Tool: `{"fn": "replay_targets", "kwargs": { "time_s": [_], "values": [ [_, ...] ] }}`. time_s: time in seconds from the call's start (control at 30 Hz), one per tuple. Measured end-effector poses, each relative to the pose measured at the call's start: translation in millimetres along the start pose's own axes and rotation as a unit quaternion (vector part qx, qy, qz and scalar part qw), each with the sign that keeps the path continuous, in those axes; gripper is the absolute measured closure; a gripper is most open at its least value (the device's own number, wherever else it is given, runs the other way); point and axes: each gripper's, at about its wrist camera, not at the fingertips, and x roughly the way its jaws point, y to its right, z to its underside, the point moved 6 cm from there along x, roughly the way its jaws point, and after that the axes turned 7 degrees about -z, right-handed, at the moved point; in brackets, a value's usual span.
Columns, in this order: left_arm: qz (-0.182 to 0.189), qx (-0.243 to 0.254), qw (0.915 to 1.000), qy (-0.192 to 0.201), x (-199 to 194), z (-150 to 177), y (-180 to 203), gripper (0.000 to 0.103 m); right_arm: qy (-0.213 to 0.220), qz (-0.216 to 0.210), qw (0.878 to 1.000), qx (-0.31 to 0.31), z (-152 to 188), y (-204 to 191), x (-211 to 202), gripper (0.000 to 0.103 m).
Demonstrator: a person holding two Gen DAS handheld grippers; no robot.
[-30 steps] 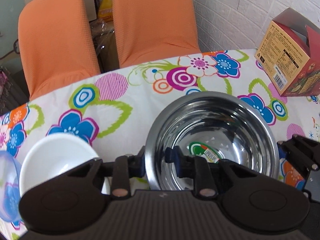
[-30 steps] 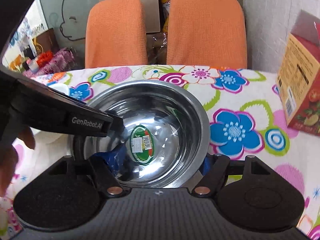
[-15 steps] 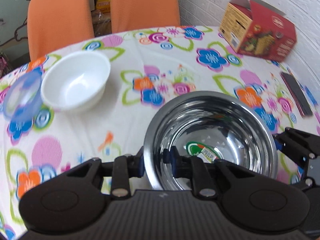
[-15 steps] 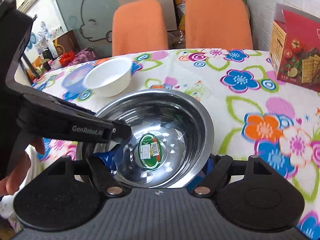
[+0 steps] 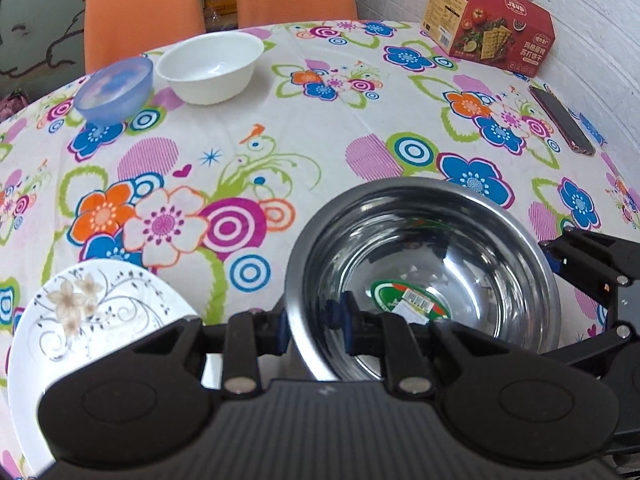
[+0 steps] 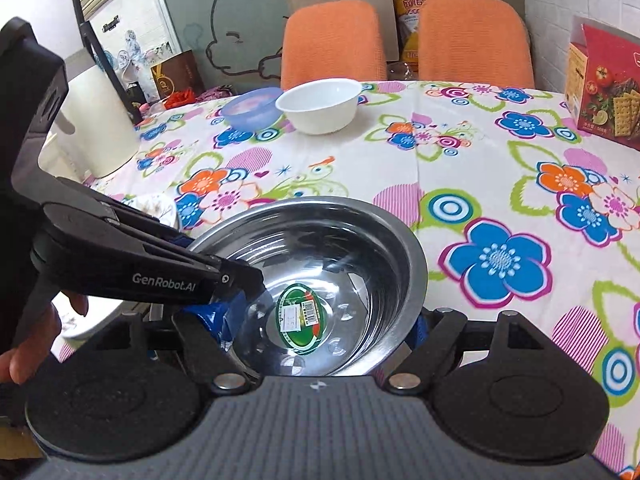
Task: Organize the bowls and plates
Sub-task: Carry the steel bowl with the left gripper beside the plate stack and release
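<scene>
The left gripper pinches the steel bowl's near-left rim between its fingers. The right gripper straddles the opposite side, contact unclear. The white bowl sits far ahead-left on the desk, the flowered plate just left.

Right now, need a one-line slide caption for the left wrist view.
Left gripper fingers pinch the round stainless-steel bowl by its rim, beside a white floral plate.
</scene>
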Motion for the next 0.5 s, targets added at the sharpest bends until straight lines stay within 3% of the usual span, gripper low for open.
{"fn": "replay_targets", "kwargs": {
  "time_s": [0.2,0.27,0.3,0.33,0.5],
  "values": [
    [-0.009,0.010,0.9998,0.011,10,11,3,0.086,-0.031,-0.010,0.999,0.005,18,-1,6,0.037],
    [-0.018,0.015,0.9995,0.022,9,11,0,0.066,-0.035,-0.010,0.999,0.004,21,0,3,0.038],
    [-0.022,0.015,0.9991,0.033,6,9,-3,0.050,-0.034,-0.008,0.999,0.001,20,1,0,0.039],
    [-0.023,0.011,0.9988,0.042,2,6,-7,0.042,-0.028,-0.002,1.000,-0.002,18,2,-6,0.039],
    [-0.025,-0.027,0.9953,0.090,-30,-19,-40,0.036,0.020,0.000,1.000,0.007,-15,13,-35,0.038]
  ]
}}
